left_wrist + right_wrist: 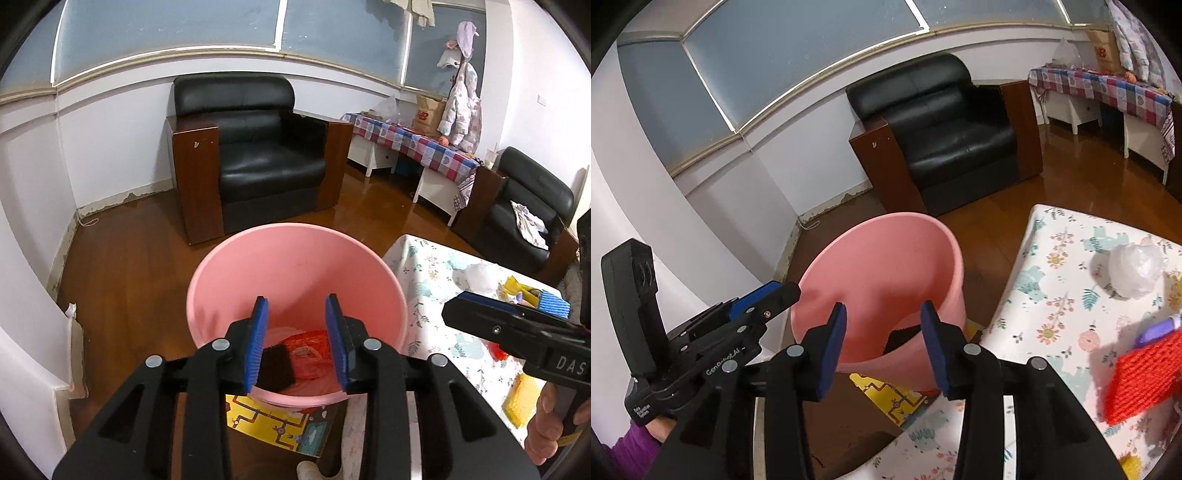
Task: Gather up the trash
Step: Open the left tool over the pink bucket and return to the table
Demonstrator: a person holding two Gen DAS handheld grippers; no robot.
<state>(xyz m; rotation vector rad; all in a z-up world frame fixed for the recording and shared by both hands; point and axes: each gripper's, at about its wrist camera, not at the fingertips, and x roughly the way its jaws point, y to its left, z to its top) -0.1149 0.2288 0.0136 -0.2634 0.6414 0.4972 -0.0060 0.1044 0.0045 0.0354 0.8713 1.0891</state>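
My left gripper (297, 339) open and empty above the pink bin (295, 266), red wrapper (308, 354) inside, my right gripper (882, 349) open, crumpled plastic (1137, 267) on the table (1052, 295)

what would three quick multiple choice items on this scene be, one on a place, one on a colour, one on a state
1. Where is the red wrapper?
A. inside the bin
B. on the armchair
C. on the floor

2. What colour is the bin?
A. green
B. pink
C. white

3. How is the left gripper?
A. shut on a wrapper
B. shut on the rim
C. open, holding nothing

Answers: 1 A, it lies at the bin's bottom beside a dark piece. 2 B, its walls are pink in both views. 3 C, its pads stand apart over the bin's mouth.
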